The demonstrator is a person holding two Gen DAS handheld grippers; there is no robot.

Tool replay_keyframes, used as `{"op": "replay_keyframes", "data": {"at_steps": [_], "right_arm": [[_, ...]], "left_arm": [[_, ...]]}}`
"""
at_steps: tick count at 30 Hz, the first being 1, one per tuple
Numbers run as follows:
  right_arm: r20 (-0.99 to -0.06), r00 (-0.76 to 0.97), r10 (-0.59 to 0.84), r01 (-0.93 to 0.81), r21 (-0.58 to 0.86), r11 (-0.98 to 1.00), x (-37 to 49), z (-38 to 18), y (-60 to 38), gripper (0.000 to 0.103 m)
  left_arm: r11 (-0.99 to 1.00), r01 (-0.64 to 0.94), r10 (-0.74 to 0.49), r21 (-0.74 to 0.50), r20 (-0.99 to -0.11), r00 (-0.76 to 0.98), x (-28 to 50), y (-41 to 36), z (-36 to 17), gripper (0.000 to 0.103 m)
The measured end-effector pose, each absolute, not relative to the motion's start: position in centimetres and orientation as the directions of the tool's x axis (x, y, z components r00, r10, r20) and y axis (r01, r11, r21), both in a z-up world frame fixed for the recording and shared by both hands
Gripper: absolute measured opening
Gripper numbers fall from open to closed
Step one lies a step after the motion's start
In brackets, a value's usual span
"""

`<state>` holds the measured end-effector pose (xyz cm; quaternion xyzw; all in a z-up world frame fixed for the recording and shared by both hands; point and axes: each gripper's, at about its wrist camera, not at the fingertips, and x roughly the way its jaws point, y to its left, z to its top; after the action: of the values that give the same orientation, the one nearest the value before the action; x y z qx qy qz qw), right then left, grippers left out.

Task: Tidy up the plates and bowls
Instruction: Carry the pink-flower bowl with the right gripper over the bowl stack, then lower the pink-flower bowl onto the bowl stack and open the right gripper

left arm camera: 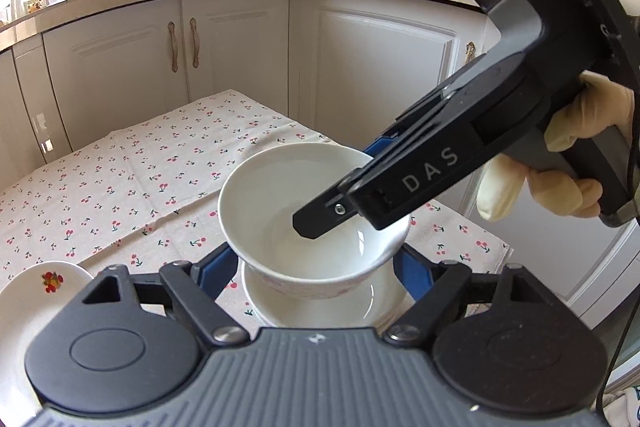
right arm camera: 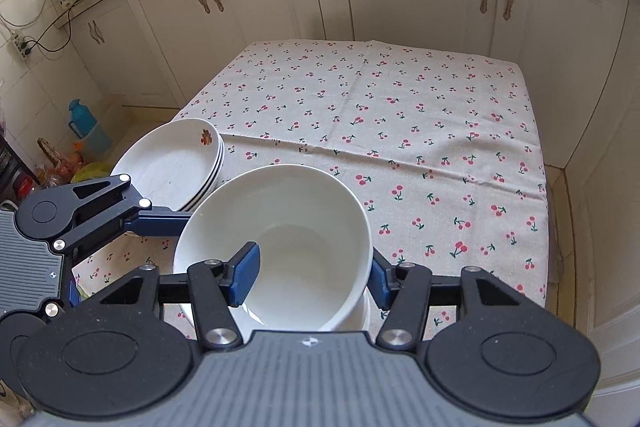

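The white bowl [right arm camera: 276, 247] was pinched at its rim by the right tongs [right arm camera: 312, 277], one pad inside. The left tongs [left arm camera: 316, 267] flanked the bowl's base, seemingly untouched. It was best lowered level onto the bowl beneath [left arm camera: 320, 303], then released.

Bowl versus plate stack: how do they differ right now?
The bowl is deep and plain inside; the plate stack is shallow, its top plate bearing a flower print. The right gripper pinches the bowl's rim; the plate stack rests ungripped on the tablecloth. Both are white.
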<state>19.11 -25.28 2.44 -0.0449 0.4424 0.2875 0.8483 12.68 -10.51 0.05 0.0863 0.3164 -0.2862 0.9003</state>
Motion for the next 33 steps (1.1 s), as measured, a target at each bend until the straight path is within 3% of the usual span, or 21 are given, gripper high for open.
{"op": "replay_keyframes", "data": {"at_steps": [27, 30, 33], "right_arm": [[-0.790, 0.424, 0.442, -0.526, 0.183, 0.831, 18.4, 0.6, -25.1, 0.066], [-0.788, 0.422, 0.449, -0.534, 0.184, 0.825, 18.3, 0.6, -24.9, 0.070], [-0.776, 0.433, 0.459, -0.540, 0.185, 0.821, 18.0, 0.8, -25.0, 0.083]], "left_arm": [[0.813, 0.580, -0.466, -0.055, -0.659, 0.590, 12.4, -10.5, -1.1, 0.085], [0.806, 0.589, -0.470, -0.054, -0.663, 0.582, 12.4, -10.5, -1.3, 0.090], [0.797, 0.601, -0.482, -0.056, -0.660, 0.577, 12.2, -10.3, -1.3, 0.095]]}}
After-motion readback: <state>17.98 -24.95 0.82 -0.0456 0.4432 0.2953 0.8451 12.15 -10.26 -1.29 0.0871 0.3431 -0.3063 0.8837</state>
